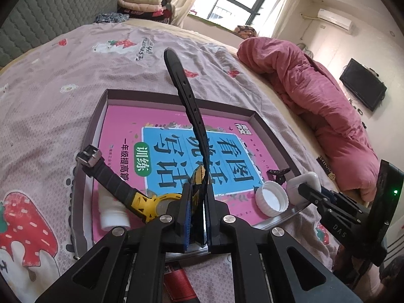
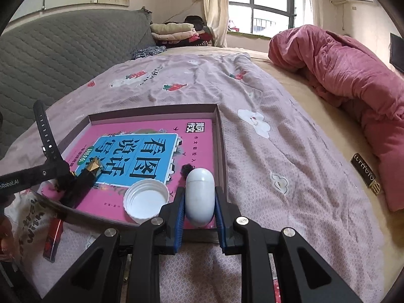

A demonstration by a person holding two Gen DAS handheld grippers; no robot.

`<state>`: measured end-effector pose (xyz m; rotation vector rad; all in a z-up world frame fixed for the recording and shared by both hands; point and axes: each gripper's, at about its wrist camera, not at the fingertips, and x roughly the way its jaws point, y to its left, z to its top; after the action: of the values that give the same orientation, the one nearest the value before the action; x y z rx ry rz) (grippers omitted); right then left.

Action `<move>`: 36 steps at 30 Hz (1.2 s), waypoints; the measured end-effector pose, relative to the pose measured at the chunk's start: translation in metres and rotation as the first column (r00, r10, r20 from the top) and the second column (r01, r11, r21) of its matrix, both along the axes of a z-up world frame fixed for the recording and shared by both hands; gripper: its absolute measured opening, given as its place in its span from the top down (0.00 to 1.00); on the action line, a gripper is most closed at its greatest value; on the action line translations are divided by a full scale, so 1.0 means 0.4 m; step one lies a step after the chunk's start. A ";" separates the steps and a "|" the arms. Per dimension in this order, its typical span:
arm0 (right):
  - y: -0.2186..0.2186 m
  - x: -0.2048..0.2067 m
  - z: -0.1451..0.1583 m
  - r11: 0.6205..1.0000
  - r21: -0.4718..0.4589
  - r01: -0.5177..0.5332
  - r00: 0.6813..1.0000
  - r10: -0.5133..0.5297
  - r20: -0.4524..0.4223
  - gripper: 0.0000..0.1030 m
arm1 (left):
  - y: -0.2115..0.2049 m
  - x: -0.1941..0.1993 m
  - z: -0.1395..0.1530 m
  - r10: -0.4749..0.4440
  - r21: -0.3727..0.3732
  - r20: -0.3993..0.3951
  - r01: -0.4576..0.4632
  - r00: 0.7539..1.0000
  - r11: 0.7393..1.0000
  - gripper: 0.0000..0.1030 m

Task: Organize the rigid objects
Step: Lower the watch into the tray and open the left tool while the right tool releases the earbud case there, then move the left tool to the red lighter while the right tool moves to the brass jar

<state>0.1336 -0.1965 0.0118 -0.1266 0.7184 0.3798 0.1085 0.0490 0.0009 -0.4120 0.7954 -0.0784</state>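
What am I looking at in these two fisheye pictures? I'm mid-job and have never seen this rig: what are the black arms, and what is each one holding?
There is no robot arm here. A person holds a two-finger gripper in each hand, and each picture comes from a camera on one gripper, looking forward along its fingers.

The left wrist view shows the left gripper, its jaws shut on a black and yellow watch whose strap stands up from them. The right gripper shows at its right edge.

The right wrist view shows the right gripper, jaws shut on a white earbud case.

Both work over a shallow box on a bed. Lining it is a pink book, with a white bottle cap on top. A small white bottle lies in the box near the left gripper. A pink quilt is heaped to the right.
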 end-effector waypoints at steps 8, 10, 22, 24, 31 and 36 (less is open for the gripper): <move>-0.014 -0.003 0.009 0.999 0.037 0.007 1.000 -0.007 -0.001 0.79 | -0.001 0.003 -0.002 -0.005 0.002 -0.010 0.005 1.000 1.000 0.89; -0.015 -0.005 0.013 0.999 0.048 0.002 1.000 -0.002 -0.001 0.79 | 0.001 0.002 -0.004 0.000 -0.003 -0.019 0.000 1.000 1.000 0.84; -0.022 -0.074 0.072 0.993 0.110 -0.051 0.997 0.043 0.071 0.54 | -0.020 -0.050 0.023 -0.014 0.047 -0.030 0.015 0.999 0.999 0.47; -0.021 -0.097 0.076 0.991 0.114 -0.071 0.996 0.063 0.067 0.54 | -0.021 -0.070 0.036 -0.009 0.058 -0.028 0.010 1.000 0.998 0.44; 0.018 -0.166 0.060 0.980 0.093 -0.174 0.985 0.173 0.018 0.52 | -0.026 -0.180 0.034 0.038 0.051 -0.087 -0.034 0.995 0.998 0.40; 0.057 -0.194 0.020 0.972 0.045 -0.232 0.972 0.234 -0.034 0.47 | -0.062 -0.203 -0.008 0.031 0.082 -0.166 -0.017 0.986 0.996 0.40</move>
<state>0.0560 -0.1739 0.0197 -0.1660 0.7359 0.6230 0.0275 0.0242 -0.0024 -0.3547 0.9561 0.0113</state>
